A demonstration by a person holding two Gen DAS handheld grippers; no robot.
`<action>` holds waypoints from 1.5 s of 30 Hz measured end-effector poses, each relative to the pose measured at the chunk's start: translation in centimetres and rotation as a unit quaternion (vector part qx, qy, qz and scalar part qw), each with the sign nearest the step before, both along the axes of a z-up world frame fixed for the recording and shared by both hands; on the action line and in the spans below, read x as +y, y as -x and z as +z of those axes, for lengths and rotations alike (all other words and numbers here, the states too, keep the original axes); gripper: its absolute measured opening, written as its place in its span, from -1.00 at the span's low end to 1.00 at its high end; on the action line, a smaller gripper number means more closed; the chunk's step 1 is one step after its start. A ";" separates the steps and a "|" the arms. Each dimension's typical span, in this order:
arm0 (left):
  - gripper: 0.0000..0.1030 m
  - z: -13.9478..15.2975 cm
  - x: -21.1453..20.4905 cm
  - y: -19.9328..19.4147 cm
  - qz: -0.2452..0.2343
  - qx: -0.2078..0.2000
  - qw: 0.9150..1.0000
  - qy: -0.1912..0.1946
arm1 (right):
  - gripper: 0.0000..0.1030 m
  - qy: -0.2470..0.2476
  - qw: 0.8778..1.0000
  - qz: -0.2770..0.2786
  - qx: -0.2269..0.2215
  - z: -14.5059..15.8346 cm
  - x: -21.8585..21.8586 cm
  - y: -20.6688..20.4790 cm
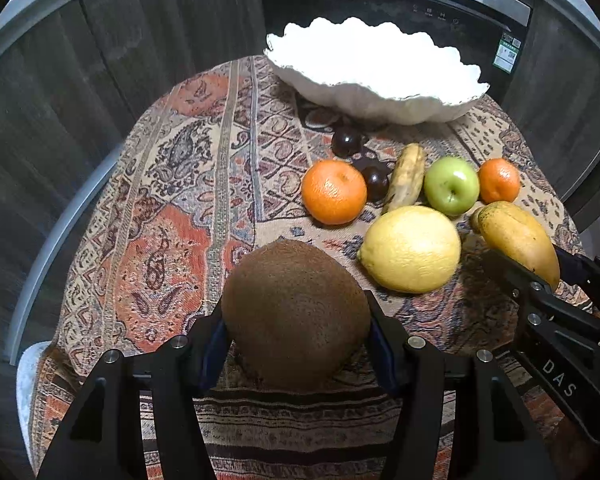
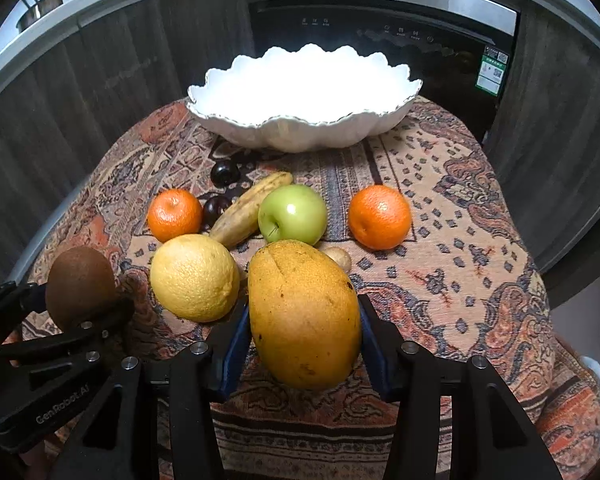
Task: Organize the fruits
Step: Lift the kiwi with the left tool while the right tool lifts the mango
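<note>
While the left gripper (image 1: 296, 344) pinches a fuzzy brown kiwi (image 1: 296, 316) between its blue pads, the right gripper (image 2: 304, 344) clamps a mango (image 2: 304, 312), both fruits held above the near part of the table. The kiwi is a plump oval with a matte, hairy skin. The mango is long and rounded, smooth yellow-orange with small dark specks and a faint crease along its top.

Just beside the mango lies a large lemon (image 2: 195, 278), dimpled and pale yellow, between the two grippers. Behind it sit a green apple (image 2: 293, 213) with a glossy skin, a browned, blotchy banana (image 2: 248, 210) leaning against the apple, two oranges (image 2: 174, 215) (image 2: 379, 217) set well apart, and two small dark plums (image 2: 224, 173) (image 2: 216, 209). A small pale lump (image 2: 340, 258) peeks out behind the mango; what it is cannot be told.

At the far edge stands a wide white bowl (image 2: 300, 136) with a scalloped, wavy rim. A woven tablecloth (image 2: 460, 240) in rust, beige and blue paisley covers the round table. Behind are dark wood-grain cabinet fronts (image 1: 100, 80) and a black appliance panel (image 2: 380, 36).
</note>
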State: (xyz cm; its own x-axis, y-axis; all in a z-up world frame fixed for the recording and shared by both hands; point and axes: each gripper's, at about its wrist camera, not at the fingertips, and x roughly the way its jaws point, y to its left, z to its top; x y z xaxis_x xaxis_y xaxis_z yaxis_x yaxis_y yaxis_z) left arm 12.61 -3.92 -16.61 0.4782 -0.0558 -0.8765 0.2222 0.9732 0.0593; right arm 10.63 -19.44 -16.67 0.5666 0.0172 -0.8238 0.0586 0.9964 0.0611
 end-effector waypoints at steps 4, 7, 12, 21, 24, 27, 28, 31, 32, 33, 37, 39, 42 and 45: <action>0.14 1.1 -0.5 -0.2 -0.005 -0.006 1.000 -0.001 | -0.02 -0.005 1.000 -0.005 -0.005 1.1 -0.3 0.2; 0.14 2.0 -0.9 -0.4 -0.009 -0.011 1.000 0.001 | -0.02 -0.010 1.000 -0.008 -0.012 2.1 -0.7 0.2; 0.14 3.8 -1.7 -1.5 -0.019 -0.024 1.000 0.004 | -0.02 -0.021 0.999 -0.015 -0.020 3.5 -1.4 -0.3; 0.14 6.5 -2.7 -4.8 -0.029 -0.041 0.999 0.016 | -0.02 -0.021 0.998 -0.032 -0.040 6.1 -3.0 -3.3; 0.14 7.4 -3.1 -6.1 -0.031 -0.049 0.998 0.015 | -0.02 -0.021 0.998 -0.034 -0.049 6.9 -3.4 -4.6; 0.14 8.1 -3.4 -7.5 -0.032 -0.056 0.998 0.016 | -0.02 -0.023 0.997 -0.040 -0.057 7.5 -3.8 -5.9; 0.14 8.4 -3.6 -8.1 -0.033 -0.058 0.998 0.017 | -0.02 -0.024 0.997 -0.042 -0.059 7.7 -3.9 -6.3; 0.14 8.8 -4.0 -9.7 -0.033 -0.060 0.997 0.020 | -0.02 -0.024 0.996 -0.047 -0.067 8.1 -4.4 -7.5; 0.14 8.9 -4.1 -10.1 -0.033 -0.060 0.997 0.022 | -0.02 -0.022 0.996 -0.048 -0.069 8.2 -4.5 -7.9; 0.14 9.0 -4.2 -10.5 -0.033 -0.062 0.997 0.024 | -0.02 -0.022 0.996 -0.049 -0.071 8.3 -4.7 -8.3; 0.14 9.1 -4.9 -12.3 -0.034 -0.070 0.997 0.028 | -0.02 -0.019 0.995 -0.054 -0.076 8.5 -5.5 -10.3; 0.14 9.0 -5.2 -13.2 -0.033 -0.069 0.997 0.033 | -0.02 -0.021 0.995 -0.059 -0.076 8.5 -6.0 -11.3; 0.14 8.6 -5.7 -14.7 -0.034 -0.067 0.997 0.032 | -0.02 -0.021 0.995 -0.064 -0.077 8.4 -6.5 -12.6; 0.14 8.1 -6.0 -16.2 -0.033 -0.065 0.997 0.028 | -0.02 -0.020 0.995 -0.067 -0.075 8.0 -6.9 -14.2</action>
